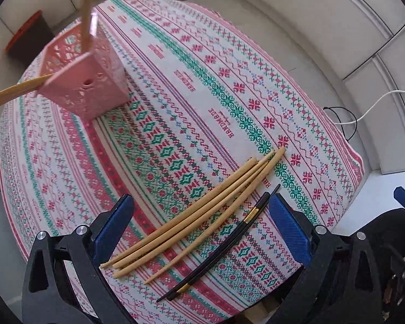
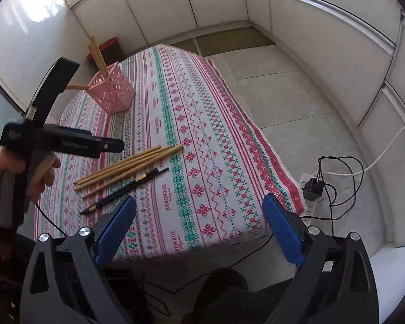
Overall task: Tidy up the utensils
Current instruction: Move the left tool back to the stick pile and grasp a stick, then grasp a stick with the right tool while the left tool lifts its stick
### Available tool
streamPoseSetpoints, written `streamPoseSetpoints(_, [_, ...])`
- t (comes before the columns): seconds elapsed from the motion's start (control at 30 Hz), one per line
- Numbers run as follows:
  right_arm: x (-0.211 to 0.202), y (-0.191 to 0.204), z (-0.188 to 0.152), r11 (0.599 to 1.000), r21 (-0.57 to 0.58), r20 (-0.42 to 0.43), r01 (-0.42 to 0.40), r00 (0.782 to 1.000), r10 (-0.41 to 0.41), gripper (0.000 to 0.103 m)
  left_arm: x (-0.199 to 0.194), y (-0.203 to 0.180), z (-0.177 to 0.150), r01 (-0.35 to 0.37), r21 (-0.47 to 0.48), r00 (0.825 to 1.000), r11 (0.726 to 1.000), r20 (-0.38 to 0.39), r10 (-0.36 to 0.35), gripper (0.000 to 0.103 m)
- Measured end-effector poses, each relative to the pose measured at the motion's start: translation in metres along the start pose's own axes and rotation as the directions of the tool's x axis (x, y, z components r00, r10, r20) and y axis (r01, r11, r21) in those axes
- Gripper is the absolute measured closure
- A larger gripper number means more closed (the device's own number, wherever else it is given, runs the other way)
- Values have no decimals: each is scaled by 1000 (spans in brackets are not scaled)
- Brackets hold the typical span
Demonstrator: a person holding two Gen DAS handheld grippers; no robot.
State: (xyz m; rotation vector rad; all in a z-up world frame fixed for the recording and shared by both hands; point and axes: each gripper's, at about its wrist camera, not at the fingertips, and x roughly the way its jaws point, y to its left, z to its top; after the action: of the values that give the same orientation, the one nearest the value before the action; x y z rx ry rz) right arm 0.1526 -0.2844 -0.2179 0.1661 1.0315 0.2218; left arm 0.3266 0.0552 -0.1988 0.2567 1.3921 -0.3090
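Several bamboo chopsticks (image 1: 197, 216) and a black chopstick with gold bands (image 1: 229, 240) lie on the patterned tablecloth (image 1: 175, 94). My left gripper (image 1: 202, 229) is open, its blue fingers standing either side of them, just above. A pink perforated holder (image 1: 94, 81) stands at the far left with bamboo chopsticks in it. In the right wrist view the chopsticks (image 2: 129, 167), black chopstick (image 2: 127, 189) and holder (image 2: 113, 94) show. My right gripper (image 2: 199, 226) is open and empty over the table's near edge. The left gripper's body (image 2: 56, 140) is at the left.
A power strip with a black plug (image 2: 313, 191) and white and black cables lie on the tiled floor right of the table. A dark box with a red lid (image 1: 27, 37) stands beyond the table. White cabinets line the walls.
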Motion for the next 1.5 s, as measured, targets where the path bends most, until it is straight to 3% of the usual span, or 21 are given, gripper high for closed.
streamPoseSetpoints(0.13, [11,-7,-5,997,19,-57,-77,995,78,11,21,2,18,-18,-53,999,998,-51,16,8])
streamPoseSetpoints(0.3, [18,-11,-8,998,27,-65,-57,996,58,11,35,-6,23,-39,-19,997,999,-72,37,9])
streamPoseSetpoints(0.53, [24,-26,-3,990,116,-75,-83,993,92,11,55,-5,23,-60,0,993,998,-100,59,14])
streamPoseSetpoints(0.63, [25,-27,-3,990,120,-79,-79,993,89,11,62,-3,25,-55,6,995,998,-79,56,16])
streamPoseSetpoints(0.7, [26,-27,-3,990,117,-82,-74,993,84,11,59,-1,25,-71,8,996,997,-53,71,23])
streamPoseSetpoints(0.73, [26,-27,-3,991,116,-83,-72,993,82,11,60,0,26,-83,13,995,996,-56,84,41])
streamPoseSetpoints(0.77, [26,-27,-3,991,117,-83,-70,993,80,11,61,-1,33,-87,21,994,996,-65,88,49])
streamPoseSetpoints(0.93, [32,-30,-1,985,162,-92,-56,993,72,11,54,-11,38,-94,87,994,992,-43,98,54])
streamPoseSetpoints(1.0, [38,-31,2,978,204,-111,-42,992,66,11,53,-16,35,-69,111,997,991,-32,73,65])
streamPoseSetpoints(1.07, [48,-30,8,967,252,-133,-28,989,63,11,47,-21,30,-72,135,997,988,-6,74,84])
streamPoseSetpoints(1.23, [76,-25,28,904,426,-162,-37,980,117,17,34,-30,17,-85,167,994,982,88,71,92])
streamPoseSetpoints(1.3, [91,-20,35,872,489,-185,-21,975,127,25,23,-26,12,-101,172,988,980,135,78,94])
streamPoseSetpoints(1.5, [125,10,56,866,496,-255,66,964,72,50,-38,-11,-15,-139,156,953,978,290,90,96])
